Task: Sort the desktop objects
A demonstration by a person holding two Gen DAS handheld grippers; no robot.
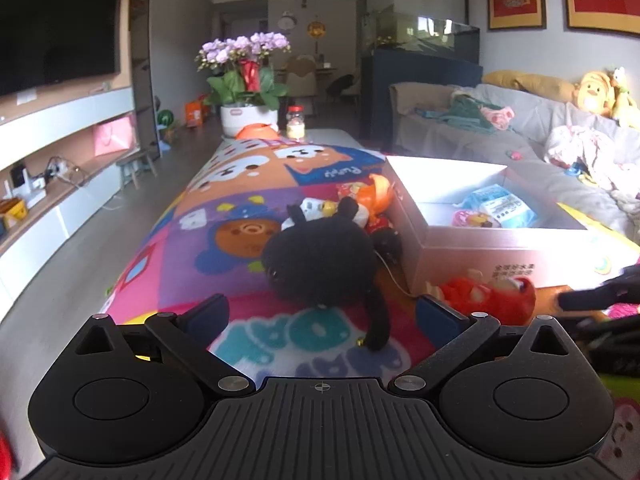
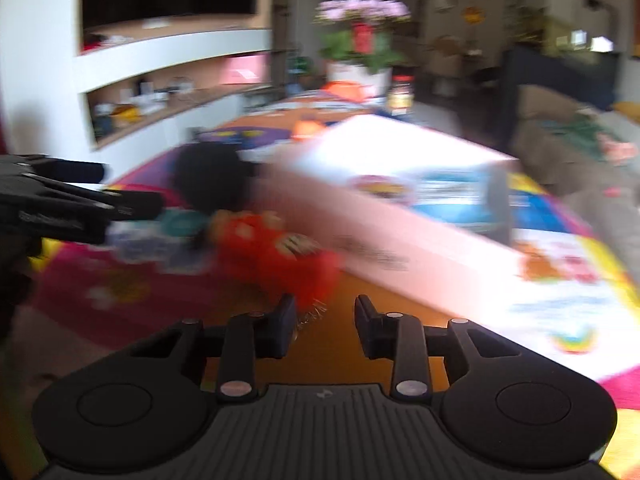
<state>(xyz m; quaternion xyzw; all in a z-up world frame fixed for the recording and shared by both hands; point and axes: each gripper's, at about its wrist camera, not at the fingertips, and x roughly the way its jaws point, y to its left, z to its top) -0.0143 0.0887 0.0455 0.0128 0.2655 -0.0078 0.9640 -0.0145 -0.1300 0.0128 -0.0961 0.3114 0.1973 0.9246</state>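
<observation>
While black plush (image 1: 320, 260) fronts toys, box (image 1: 480, 248) flanks right

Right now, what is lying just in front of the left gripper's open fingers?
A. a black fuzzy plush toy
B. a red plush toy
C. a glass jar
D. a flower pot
A: in the left wrist view the black fuzzy plush toy lies on the colourful blanket straight ahead of the left gripper, beside the open box.

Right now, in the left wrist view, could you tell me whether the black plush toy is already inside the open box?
No, the black plush toy lies on the colourful cloth beside the open box, outside its wall.
</observation>
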